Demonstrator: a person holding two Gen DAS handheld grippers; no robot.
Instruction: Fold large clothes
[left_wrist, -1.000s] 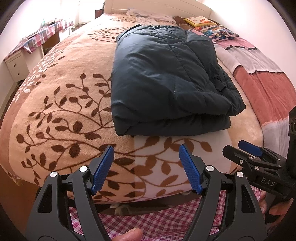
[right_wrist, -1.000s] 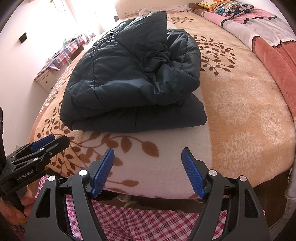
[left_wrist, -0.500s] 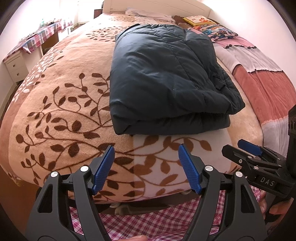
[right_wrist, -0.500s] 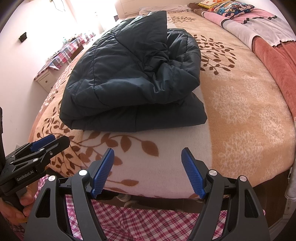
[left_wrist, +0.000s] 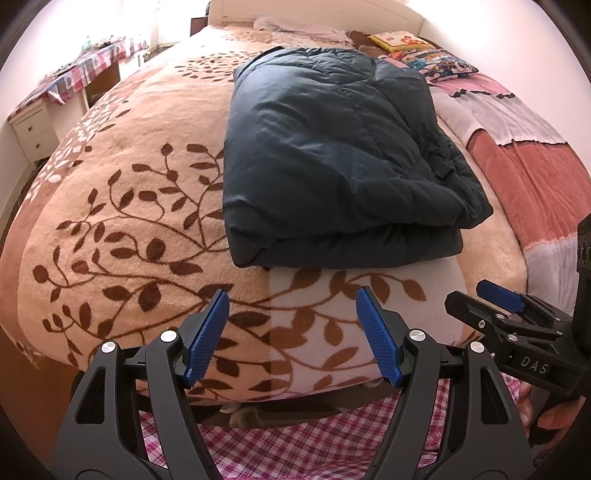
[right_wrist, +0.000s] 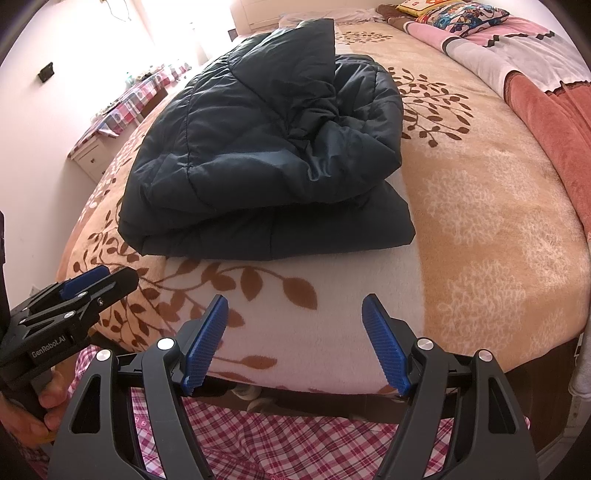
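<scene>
A dark blue quilted jacket (left_wrist: 332, 155) lies folded in a thick stack on the bed; it also shows in the right wrist view (right_wrist: 266, 155). My left gripper (left_wrist: 293, 339) is open and empty, held back from the bed's near edge, in front of the jacket. My right gripper (right_wrist: 295, 339) is open and empty at the same edge. Each gripper shows from the side in the other's view, the right one (left_wrist: 495, 314) at the right, the left one (right_wrist: 92, 286) at the left.
The bed carries a beige blanket with brown leaf print (left_wrist: 122, 229). A pink and red striped blanket (left_wrist: 524, 155) and colourful pillows (left_wrist: 428, 55) lie at the right and far end. A white drawer unit and checked-cloth table (left_wrist: 55, 92) stand at the left wall.
The left wrist view has shifted slightly. The jacket and the right gripper have not moved.
</scene>
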